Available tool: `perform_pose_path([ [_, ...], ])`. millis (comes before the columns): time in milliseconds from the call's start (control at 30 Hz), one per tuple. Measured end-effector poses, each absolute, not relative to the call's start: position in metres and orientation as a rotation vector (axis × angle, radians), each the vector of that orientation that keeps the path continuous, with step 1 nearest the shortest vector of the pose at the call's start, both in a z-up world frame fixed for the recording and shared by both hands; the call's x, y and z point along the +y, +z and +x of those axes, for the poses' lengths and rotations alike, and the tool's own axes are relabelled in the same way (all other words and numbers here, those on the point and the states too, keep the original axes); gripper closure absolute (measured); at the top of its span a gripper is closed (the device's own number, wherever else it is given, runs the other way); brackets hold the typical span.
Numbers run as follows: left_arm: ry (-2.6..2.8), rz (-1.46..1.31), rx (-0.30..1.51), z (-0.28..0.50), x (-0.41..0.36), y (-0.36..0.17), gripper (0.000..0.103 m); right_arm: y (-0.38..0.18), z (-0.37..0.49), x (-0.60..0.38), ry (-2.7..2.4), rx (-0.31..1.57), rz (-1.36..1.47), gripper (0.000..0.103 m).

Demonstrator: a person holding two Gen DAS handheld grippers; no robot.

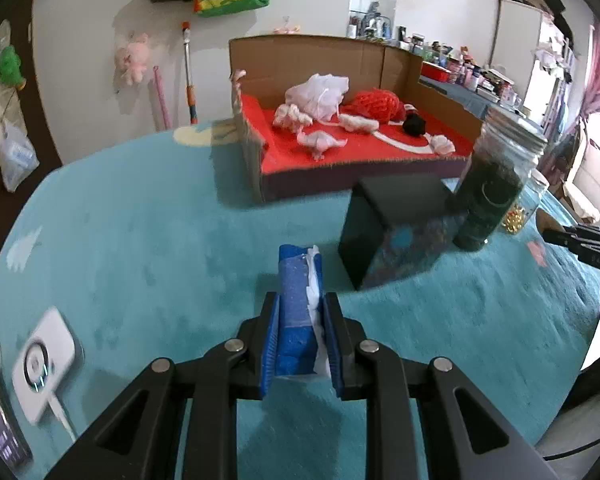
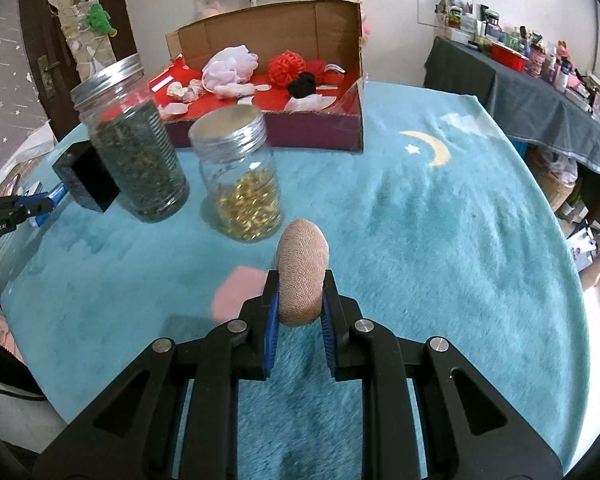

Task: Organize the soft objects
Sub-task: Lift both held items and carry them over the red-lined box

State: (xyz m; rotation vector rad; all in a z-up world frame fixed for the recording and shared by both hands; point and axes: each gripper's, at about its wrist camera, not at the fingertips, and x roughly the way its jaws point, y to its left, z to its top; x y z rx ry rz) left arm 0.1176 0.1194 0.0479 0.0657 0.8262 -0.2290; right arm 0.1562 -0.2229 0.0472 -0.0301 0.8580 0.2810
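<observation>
The teal plush cover (image 2: 440,240) spread over the whole table, and at its far side sat the cardboard box (image 1: 308,60) with its red floor, already holding a white mesh pouf (image 1: 318,94), a red ball of mesh (image 1: 376,102), a black tuft (image 1: 414,123) and several pale toy dinosaurs (image 1: 320,142). Judging by that pile, the box was where the soft things belonged.

Nearer stood a black block (image 1: 388,228), a tall jar of dark leaves (image 2: 136,152) and a shorter jar of gold pieces (image 2: 240,184), both with metal lids. These hard things lay between the grippers and the box, so each load was best carried high enough to pass over the lids, or swung around the jars.

The left gripper (image 1: 300,320) had its jaws closed on a blue sponge (image 1: 294,300) with a white wrap along one edge; the sponge stuck out well past the tips. The right gripper (image 2: 300,300) had its jaws clamped on a tan knitted pad (image 2: 302,276), squeezing it narrow.

Both things were soft and would give under pressure, so the grip probably needed to stay firm until each was over the red floor. Lowering into a bare patch, clear of the dinosaurs, looked wisest, and opening only once low, lest the sponge bounce out.
</observation>
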Motion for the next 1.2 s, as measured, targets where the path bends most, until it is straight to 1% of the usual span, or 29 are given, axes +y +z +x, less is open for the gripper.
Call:
perform_pose_path([
  [533, -0.338, 0.194, 0.818, 0.181, 0.118, 0.057, 0.08, 0.065, 0.214, -0.216, 0.391, 0.846, -0.188, 0.085],
  [900, -0.426, 0.223, 0.805, 0.196, 0.11, 0.07, 0.08, 0.074, 0.244, -0.219, 0.484, 0.846, -0.155, 0.085],
  [1200, -0.518, 0.18, 0.787, 0.218, 0.097, 0.09, 0.08, 0.092, 0.263, -0.213, 0.57, 0.826, -0.145, 0.085],
])
